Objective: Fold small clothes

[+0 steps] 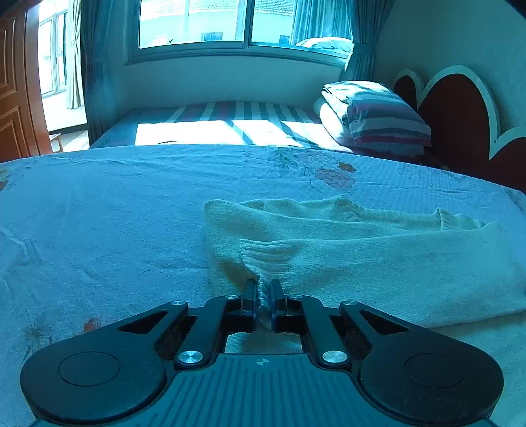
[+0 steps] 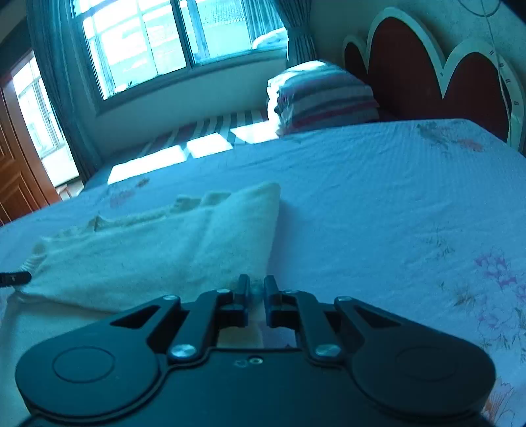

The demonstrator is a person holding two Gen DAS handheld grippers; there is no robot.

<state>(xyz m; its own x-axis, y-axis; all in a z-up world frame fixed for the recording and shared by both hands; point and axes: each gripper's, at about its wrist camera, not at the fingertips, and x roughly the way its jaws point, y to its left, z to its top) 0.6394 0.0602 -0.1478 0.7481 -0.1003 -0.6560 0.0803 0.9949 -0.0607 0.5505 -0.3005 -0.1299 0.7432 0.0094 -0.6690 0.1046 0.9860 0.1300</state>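
A cream knitted garment (image 1: 361, 259) lies partly folded on the floral bedsheet (image 1: 115, 213). My left gripper (image 1: 263, 290) is shut on a ribbed edge of the garment at its near left side. The garment also shows in the right wrist view (image 2: 157, 253), stretching left. My right gripper (image 2: 252, 285) is shut on the garment's near right corner, low over the sheet (image 2: 394, 203). The tip of the left gripper (image 2: 14, 278) shows at the far left edge of the right wrist view.
A stack of striped folded bedding (image 1: 378, 118) sits at the head of a second bed by the window (image 1: 230, 23). A red heart-shaped headboard (image 1: 460, 121) stands on the right. A wooden door (image 1: 16, 98) is at the left.
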